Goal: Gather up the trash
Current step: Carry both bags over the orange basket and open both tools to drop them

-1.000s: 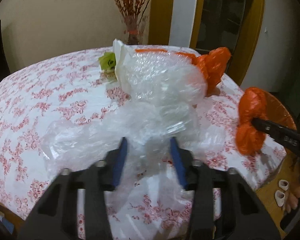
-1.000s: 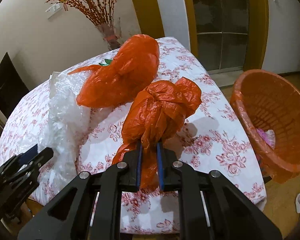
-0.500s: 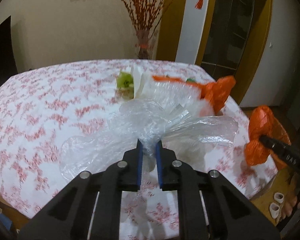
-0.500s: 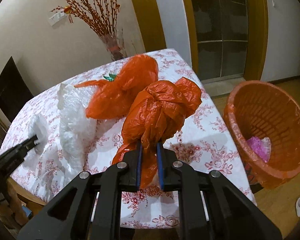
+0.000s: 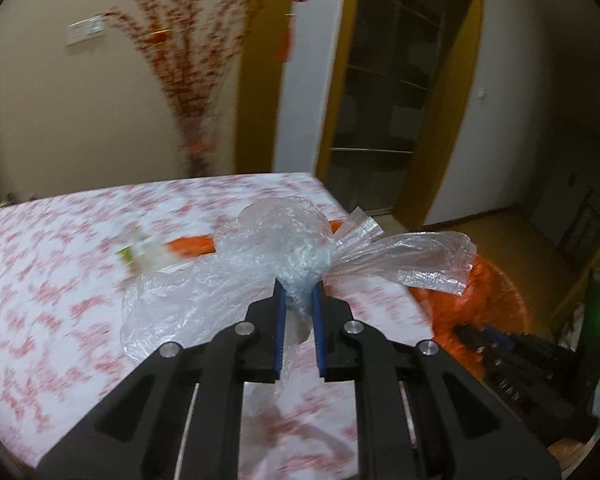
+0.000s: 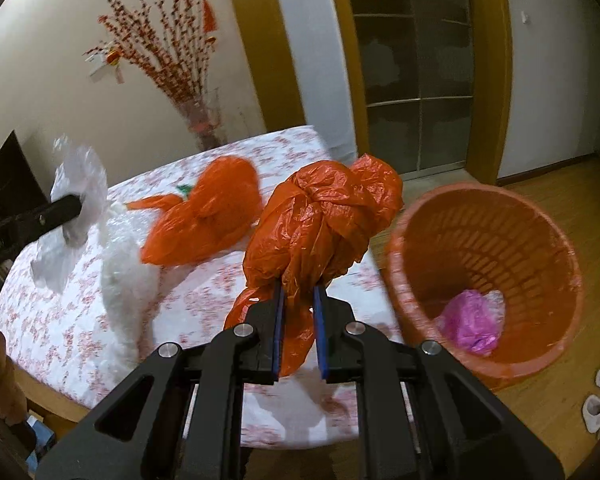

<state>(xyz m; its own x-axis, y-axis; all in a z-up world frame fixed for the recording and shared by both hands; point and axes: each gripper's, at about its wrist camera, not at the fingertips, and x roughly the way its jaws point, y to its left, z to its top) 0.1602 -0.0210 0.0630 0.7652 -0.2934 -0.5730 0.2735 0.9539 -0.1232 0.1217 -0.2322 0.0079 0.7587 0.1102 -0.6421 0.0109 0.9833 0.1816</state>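
My left gripper [image 5: 298,294] is shut on a crumpled clear plastic bag [image 5: 284,240] and holds it above the flowered table [image 5: 52,280]; it also shows in the right wrist view [image 6: 74,204]. My right gripper [image 6: 298,294] is shut on a knotted orange plastic bag [image 6: 324,220], held off the table's right edge, next to the orange basket [image 6: 484,240]. The basket stands on the floor with a pink bag [image 6: 470,322] inside. A second orange bag [image 6: 208,216] and a white bubble-wrap bundle [image 6: 124,272] lie on the table.
A vase of red-blossom branches [image 6: 204,120] stands at the table's far edge by the wall. A green-and-white scrap [image 5: 140,250] lies blurred on the table. Wooden floor and a glass door [image 6: 416,60] are to the right. White slippers [image 6: 598,396] lie on the floor.
My left gripper closed on the clear bag, lifted it off the table and swung right. My right gripper carried the orange bag right, closer to the basket.
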